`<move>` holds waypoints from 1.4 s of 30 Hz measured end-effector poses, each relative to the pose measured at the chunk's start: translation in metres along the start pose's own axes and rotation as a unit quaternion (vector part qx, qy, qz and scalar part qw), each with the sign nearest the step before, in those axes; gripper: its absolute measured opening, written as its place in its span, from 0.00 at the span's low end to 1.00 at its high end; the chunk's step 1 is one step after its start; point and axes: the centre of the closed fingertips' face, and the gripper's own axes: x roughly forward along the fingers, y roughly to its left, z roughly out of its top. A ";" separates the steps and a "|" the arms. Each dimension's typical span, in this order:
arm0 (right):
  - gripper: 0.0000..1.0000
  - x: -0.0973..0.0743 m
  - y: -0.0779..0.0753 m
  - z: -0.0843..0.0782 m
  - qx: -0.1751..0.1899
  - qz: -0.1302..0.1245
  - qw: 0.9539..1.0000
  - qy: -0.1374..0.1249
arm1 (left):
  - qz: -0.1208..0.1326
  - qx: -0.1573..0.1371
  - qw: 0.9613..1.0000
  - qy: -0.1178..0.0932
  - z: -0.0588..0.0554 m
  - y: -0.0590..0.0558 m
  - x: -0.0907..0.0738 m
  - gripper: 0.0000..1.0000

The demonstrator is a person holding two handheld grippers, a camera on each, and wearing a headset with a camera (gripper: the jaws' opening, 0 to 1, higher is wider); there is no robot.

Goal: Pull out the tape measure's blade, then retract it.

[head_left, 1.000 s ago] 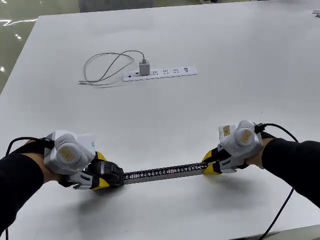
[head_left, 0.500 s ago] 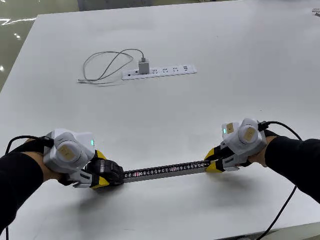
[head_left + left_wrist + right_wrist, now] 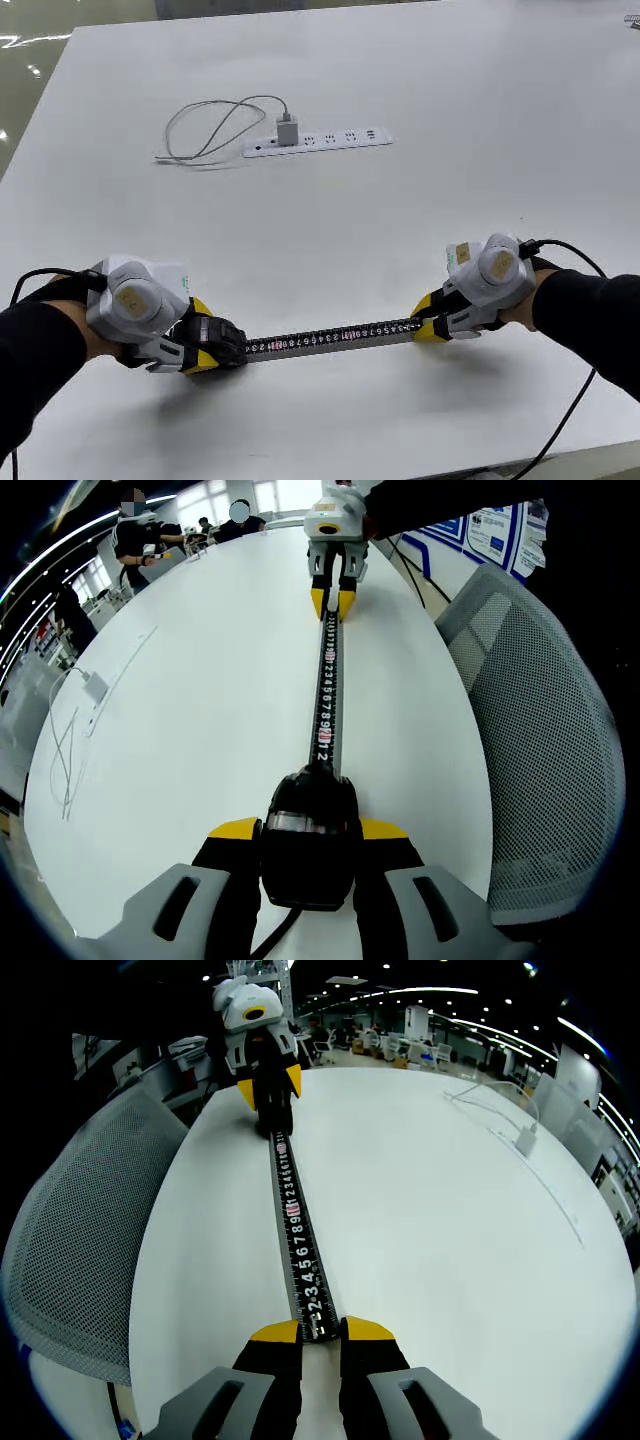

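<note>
My left gripper (image 3: 310, 832) clamps the boxy black tape measure (image 3: 308, 870); my right gripper (image 3: 322, 1331) pinches its flat numbered blade (image 3: 298, 1250) (tip hidden between the jaws).

The black tape measure (image 3: 222, 342) is lying on the white surface (image 3: 420, 220), its numbered blade (image 3: 330, 337) extending straight out, flat.

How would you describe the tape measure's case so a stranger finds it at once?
Go to the near side of the white table, away from the power strip. The left gripper there clamps the case, a black block, unlike the thin numbered blade running from it.
</note>
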 end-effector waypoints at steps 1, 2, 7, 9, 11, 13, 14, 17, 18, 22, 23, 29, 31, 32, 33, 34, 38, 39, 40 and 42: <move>0.10 0.000 0.000 0.000 0.001 0.000 1.000 0.000 | 0.000 -0.002 1.000 -0.002 0.000 0.000 0.000 0.30; 0.10 0.000 0.000 0.000 0.001 0.000 1.000 -0.001 | 0.001 -0.003 1.000 -0.004 0.001 0.000 0.000 0.30; 0.10 0.000 0.001 0.000 -0.002 0.000 1.000 0.002 | 0.000 -0.006 1.000 -0.005 0.001 -0.001 -0.001 0.31; 0.11 0.000 0.002 0.001 -0.001 0.000 1.000 0.002 | 0.000 -0.005 1.000 -0.005 0.002 -0.001 0.000 0.31; 0.11 0.001 0.002 0.001 -0.018 0.000 1.000 0.006 | 0.000 -0.001 1.000 -0.003 0.003 -0.001 0.000 0.31; 0.11 0.001 0.003 0.001 -0.017 0.000 1.000 0.009 | -0.001 0.000 1.000 -0.001 0.004 -0.002 0.000 0.31; 0.12 0.001 0.003 0.001 -0.018 0.002 1.000 0.011 | -0.001 0.000 1.000 0.000 0.004 -0.002 -0.001 0.31; 0.12 0.002 0.003 0.001 -0.033 0.003 0.999 0.023 | -0.002 0.001 1.000 0.001 0.004 -0.003 -0.001 0.31; 0.12 0.002 0.003 0.001 -0.035 0.003 0.999 0.025 | -0.002 0.001 1.000 0.001 0.005 -0.003 -0.001 0.31; 0.12 0.002 0.004 0.001 -0.049 0.001 0.998 0.036 | -0.006 0.004 1.000 0.005 0.006 -0.003 -0.002 0.31; 0.12 0.002 0.004 0.001 -0.050 0.001 0.998 0.038 | -0.007 0.006 1.000 0.006 0.006 -0.004 -0.002 0.31; 0.12 0.002 0.003 0.001 -0.058 0.003 0.997 0.045 | -0.009 0.012 1.000 0.010 0.005 -0.003 -0.002 0.31; 0.12 0.002 0.003 0.001 -0.059 0.003 0.997 0.047 | -0.009 0.012 1.000 0.011 0.005 -0.003 -0.002 0.31; 0.12 0.002 0.003 0.000 -0.059 0.002 0.997 0.048 | -0.010 0.013 1.000 0.012 0.005 -0.003 -0.002 0.31; 0.12 0.002 0.003 0.001 -0.058 0.001 0.997 0.050 | -0.010 0.014 1.000 0.013 0.004 -0.002 -0.002 0.31; 0.12 0.002 0.003 0.001 -0.059 0.000 0.997 0.051 | -0.010 0.014 1.000 0.014 0.004 -0.002 -0.002 0.31; 0.13 0.002 0.002 0.001 -0.063 -0.002 0.997 0.054 | -0.011 0.010 1.000 0.013 0.003 -0.001 -0.003 0.31; 0.13 0.001 0.003 0.001 -0.065 -0.002 0.996 0.056 | -0.012 0.007 1.000 0.013 0.003 -0.001 -0.004 0.31; 0.13 0.001 0.003 0.001 -0.064 -0.001 0.996 0.057 | -0.014 0.002 1.000 0.013 0.003 -0.001 -0.005 0.31; 0.14 0.001 0.003 0.000 -0.068 0.001 0.996 0.063 | -0.016 -0.002 1.000 0.014 0.003 0.000 -0.007 0.31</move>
